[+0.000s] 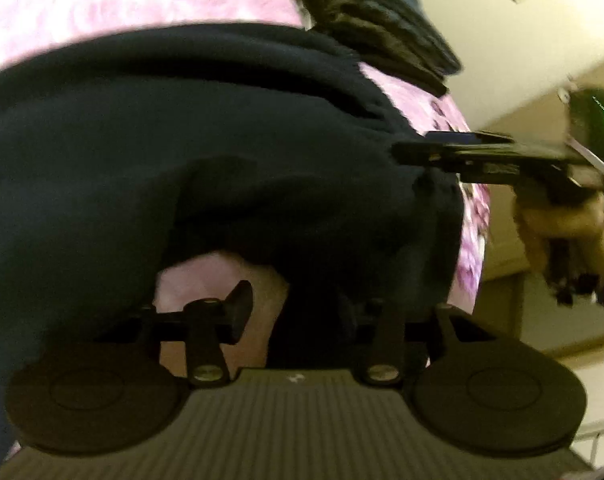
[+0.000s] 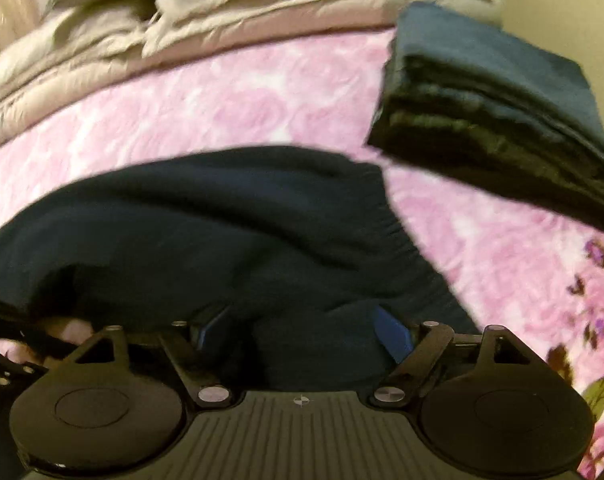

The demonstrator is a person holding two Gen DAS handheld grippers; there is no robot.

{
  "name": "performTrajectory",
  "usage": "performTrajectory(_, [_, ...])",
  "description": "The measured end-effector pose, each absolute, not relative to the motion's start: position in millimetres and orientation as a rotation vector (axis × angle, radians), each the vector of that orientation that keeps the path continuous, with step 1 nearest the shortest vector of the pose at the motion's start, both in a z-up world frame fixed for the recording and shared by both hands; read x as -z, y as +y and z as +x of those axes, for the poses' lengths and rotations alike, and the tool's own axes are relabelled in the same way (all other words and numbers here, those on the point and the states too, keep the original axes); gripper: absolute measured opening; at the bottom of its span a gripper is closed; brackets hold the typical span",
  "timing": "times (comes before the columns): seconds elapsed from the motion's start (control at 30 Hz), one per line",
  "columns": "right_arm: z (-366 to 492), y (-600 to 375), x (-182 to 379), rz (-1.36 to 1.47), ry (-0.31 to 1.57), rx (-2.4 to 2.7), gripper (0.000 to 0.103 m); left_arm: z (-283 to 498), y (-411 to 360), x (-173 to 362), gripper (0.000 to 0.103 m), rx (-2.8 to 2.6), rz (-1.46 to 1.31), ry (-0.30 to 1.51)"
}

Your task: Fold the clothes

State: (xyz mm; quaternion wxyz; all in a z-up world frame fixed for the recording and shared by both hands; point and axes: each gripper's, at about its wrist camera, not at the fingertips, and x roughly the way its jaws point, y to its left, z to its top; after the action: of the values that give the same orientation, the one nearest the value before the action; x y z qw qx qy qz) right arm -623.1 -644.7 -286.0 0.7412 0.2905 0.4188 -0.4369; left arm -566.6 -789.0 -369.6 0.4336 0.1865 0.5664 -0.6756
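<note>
Both wrist views blurred; I note only what reads clearly.

Dark navy garment [image 2: 221,240] lies bunched across the pink floral bedspread [image 2: 229,108], near the spread's front edge in both views. Its elastic-looking gathered hem faces the right side of the spread. Same garment fills most of the left wrist view [image 1: 181,152].

Left gripper [image 1: 297,312]: the left finger [image 1: 237,304] shows bare against pink spread, with a gap beside it; the right finger is buried under dark cloth. Fabric hangs down between them. I cannot tell whether the jaws are pinching the cloth or merely standing around it.

Right gripper [image 2: 302,332]: blue-tipped fingers [image 2: 394,336] stand well apart, with a thick fold of the navy garment bulging between them. I cannot tell from this view whether that fold is pinched. In the left wrist view the same gripper [image 1: 406,152] comes in from the right, its tip touching the garment's right edge, held in the person's right hand [image 1: 562,224].

Stack of folded dark clothes [image 2: 494,112] sits toward the far right corner of the spread, apart from the garment; also seen in the left view [image 1: 378,24].

Beige bedding [image 2: 181,12] lies rumpled along the far edge of the spread.
</note>
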Motion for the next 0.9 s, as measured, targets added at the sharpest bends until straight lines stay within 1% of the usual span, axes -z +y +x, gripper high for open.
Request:
performTrajectory(0.03, [-631, -650, 288, 0.654, 0.911, 0.955, 0.081, -568, -792, 374, 0.035, 1.662, 0.438, 1.450])
performTrajectory(0.07, [-639, -656, 291, 0.672, 0.907, 0.950, 0.081, -569, -793, 378, 0.016, 1.643, 0.419, 1.480])
performTrajectory(0.1, [-645, -663, 297, 0.693, 0.920, 0.933, 0.081, -569, -793, 377, 0.007, 1.629, 0.406, 1.493])
performTrajectory(0.17, [-656, -673, 306, 0.713, 0.948, 0.894, 0.081, -568, -789, 364, 0.007, 1.605, 0.377, 1.493])
performTrajectory(0.3, [-667, -686, 312, 0.688, 0.960, 0.793, 0.081, -546, -773, 303, 0.004, 1.553, 0.268, 1.386])
performTrajectory(0.33, [-667, -687, 314, 0.672, 0.969, 0.793, 0.081, -544, -771, 296, 0.002, 1.532, 0.280, 1.379])
performTrajectory(0.43, [-668, -693, 312, 0.676, 0.971, 0.795, 0.081, -541, -763, 291, 0.002, 1.481, 0.361, 1.405])
performTrajectory(0.5, [-671, -696, 305, 0.693, 0.939, 0.796, 0.081, -536, -759, 291, 0.004, 1.447, 0.411, 1.403])
performTrajectory(0.57, [-672, -700, 293, 0.672, 0.897, 0.791, 0.081, -526, -755, 285, 0.007, 1.430, 0.445, 1.362])
performTrajectory(0.6, [-670, -704, 289, 0.643, 0.890, 0.788, 0.081, -520, -757, 283, 0.010, 1.419, 0.466, 1.329])
performTrajectory(0.67, [-662, -716, 286, 0.588, 0.897, 0.782, 0.081, -508, -769, 283, 0.030, 1.409, 0.519, 1.246])
performTrajectory(0.73, [-651, -729, 290, 0.550, 0.915, 0.763, 0.081, -501, -790, 285, 0.035, 1.428, 0.587, 1.148])
performTrajectory(0.77, [-648, -737, 296, 0.558, 0.914, 0.757, 0.081, -499, -803, 288, 0.040, 1.447, 0.631, 1.096])
performTrajectory(0.9, [-634, -768, 319, 0.588, 0.910, 0.731, 0.081, -507, -864, 314, 0.047, 1.546, 0.873, 0.864])
